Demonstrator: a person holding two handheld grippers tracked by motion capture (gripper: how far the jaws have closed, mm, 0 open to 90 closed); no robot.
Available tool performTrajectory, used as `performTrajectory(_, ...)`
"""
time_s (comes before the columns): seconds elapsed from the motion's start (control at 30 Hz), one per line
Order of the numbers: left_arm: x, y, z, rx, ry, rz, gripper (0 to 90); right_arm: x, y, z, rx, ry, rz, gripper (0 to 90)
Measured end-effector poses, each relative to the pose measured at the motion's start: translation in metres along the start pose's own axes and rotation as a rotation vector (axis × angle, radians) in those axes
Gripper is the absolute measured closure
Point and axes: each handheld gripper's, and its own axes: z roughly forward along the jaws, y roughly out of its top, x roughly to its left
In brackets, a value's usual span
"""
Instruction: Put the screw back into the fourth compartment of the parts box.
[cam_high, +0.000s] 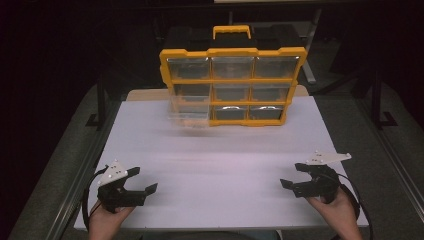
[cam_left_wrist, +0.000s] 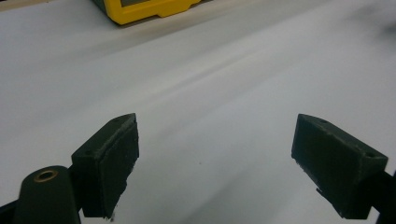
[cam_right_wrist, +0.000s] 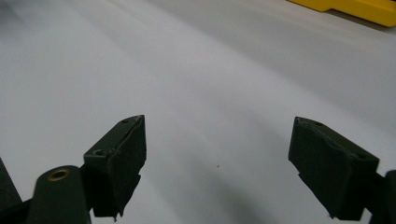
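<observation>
A yellow organizer case (cam_high: 232, 85) with clear drawers and a yellow handle stands upright at the far edge of the white table (cam_high: 225, 165). One clear drawer (cam_high: 190, 112) at its lower left sticks out, partly pulled. My left gripper (cam_high: 141, 180) rests near the front left corner, open, nothing between its jaws. At the front right my right gripper (cam_high: 295, 175) is open and holds nothing. In the left gripper view the case's yellow corner (cam_left_wrist: 144, 9) shows at the top beyond the left gripper (cam_left_wrist: 215, 158). The right gripper (cam_right_wrist: 217, 161) faces bare table, with the case's yellow edge (cam_right_wrist: 355, 9) at top right.
The white table top has metal rails along its left side (cam_high: 75, 185) and right side (cam_high: 400, 170). Dark floor and stand legs (cam_high: 100, 107) surround it. Bare table lies between the grippers and the case.
</observation>
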Motion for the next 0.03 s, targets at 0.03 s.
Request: performTrajectory(0.03, -0.0003, 0.0002, 0.0002, -0.001, 0.0, 0.001, 14.5, -0.0001, 0.0001, 0.0003, -0.001, -0.001, -0.007, 18.0)
